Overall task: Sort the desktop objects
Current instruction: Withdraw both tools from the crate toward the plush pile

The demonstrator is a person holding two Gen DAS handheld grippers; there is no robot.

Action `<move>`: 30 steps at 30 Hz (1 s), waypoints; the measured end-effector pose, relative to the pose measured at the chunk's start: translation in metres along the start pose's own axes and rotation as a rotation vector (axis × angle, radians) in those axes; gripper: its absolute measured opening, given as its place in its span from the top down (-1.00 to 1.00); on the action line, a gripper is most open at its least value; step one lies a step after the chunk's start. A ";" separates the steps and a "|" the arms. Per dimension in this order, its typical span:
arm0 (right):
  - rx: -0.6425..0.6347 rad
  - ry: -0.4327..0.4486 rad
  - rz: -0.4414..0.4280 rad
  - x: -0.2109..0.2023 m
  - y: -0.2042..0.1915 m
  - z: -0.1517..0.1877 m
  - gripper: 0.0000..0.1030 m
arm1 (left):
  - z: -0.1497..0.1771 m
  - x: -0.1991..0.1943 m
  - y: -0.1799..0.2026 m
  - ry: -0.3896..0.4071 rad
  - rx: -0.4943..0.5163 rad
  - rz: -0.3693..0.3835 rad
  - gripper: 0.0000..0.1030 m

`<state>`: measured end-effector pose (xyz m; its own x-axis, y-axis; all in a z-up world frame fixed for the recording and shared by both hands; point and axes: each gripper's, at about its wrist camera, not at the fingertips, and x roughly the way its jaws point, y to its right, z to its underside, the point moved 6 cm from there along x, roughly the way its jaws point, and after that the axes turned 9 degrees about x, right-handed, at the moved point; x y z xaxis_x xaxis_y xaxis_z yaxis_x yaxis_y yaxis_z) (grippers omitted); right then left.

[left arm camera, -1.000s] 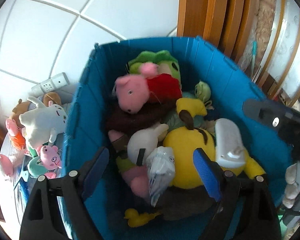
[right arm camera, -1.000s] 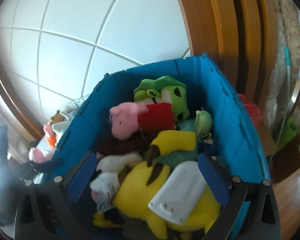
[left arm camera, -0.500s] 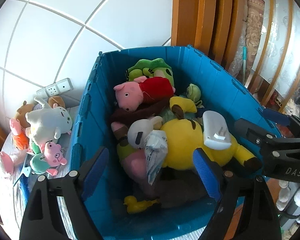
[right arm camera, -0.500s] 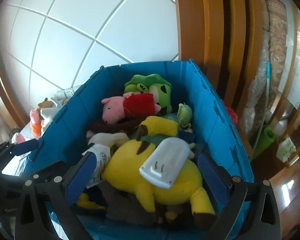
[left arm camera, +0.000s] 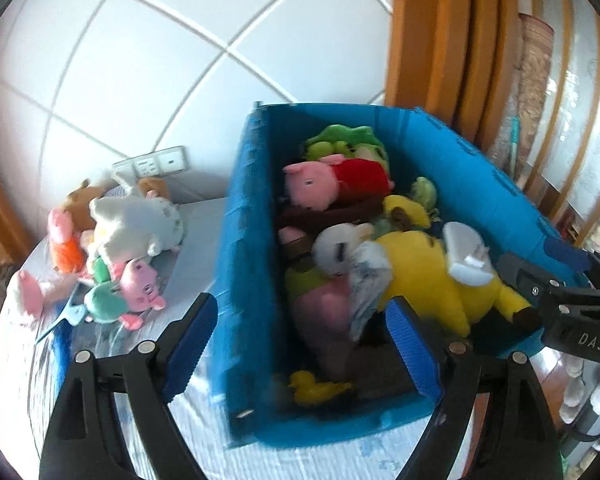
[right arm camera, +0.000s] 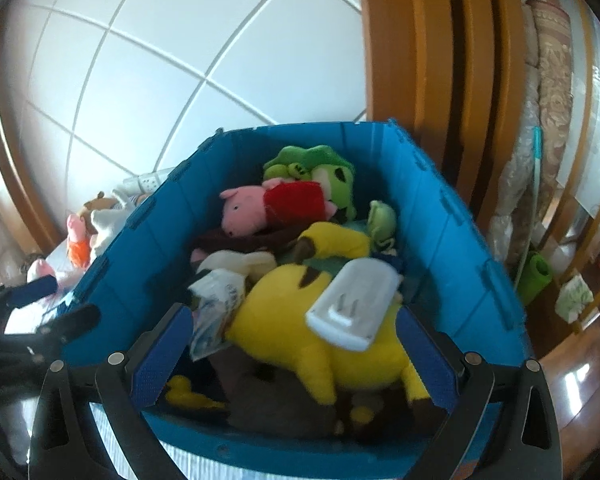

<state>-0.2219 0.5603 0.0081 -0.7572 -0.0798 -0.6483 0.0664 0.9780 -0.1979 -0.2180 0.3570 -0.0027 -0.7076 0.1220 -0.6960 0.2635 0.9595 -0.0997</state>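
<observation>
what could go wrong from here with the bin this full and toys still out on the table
The white charger lies loose on the yellow plush, prongs up, so it may slide off or snag if that toy gets nudged. The blue bin is heaped already, so more toys could spill. The pile of plush toys sits near the table edge and could be knocked off.

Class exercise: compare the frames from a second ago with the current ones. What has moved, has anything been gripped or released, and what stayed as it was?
Both views have drawn back from the blue bin; the left view has also swung left, so more of the soft toys on the table shows. Nothing was gripped or released: the left hand-held gripper and right hand-held gripper are open and empty as before. The yellow plush, white plug adapter and pink pig lie unmoved.
</observation>
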 end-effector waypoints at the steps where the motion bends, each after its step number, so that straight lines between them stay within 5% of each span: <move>1: -0.006 0.001 -0.006 0.001 -0.008 0.003 -0.99 | 0.005 -0.003 -0.008 0.001 -0.009 -0.012 -0.69; 9: -0.053 0.028 -0.071 0.002 -0.095 0.023 -0.99 | 0.054 -0.017 -0.095 -0.007 -0.102 -0.045 -0.68; 20: -0.087 0.064 -0.176 0.016 -0.275 0.063 -0.99 | 0.145 -0.032 -0.289 -0.056 -0.180 -0.160 -0.68; 30: -0.151 -0.071 -0.288 0.076 -0.406 0.116 -0.99 | 0.201 -0.035 -0.413 -0.104 -0.338 -0.258 -0.68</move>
<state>-0.2314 0.1346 -0.0462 -0.6833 -0.3650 -0.6324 -0.2444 0.9304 -0.2730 -0.1697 -0.0944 -0.0800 -0.6477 -0.1426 -0.7484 -0.1554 0.9864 -0.0534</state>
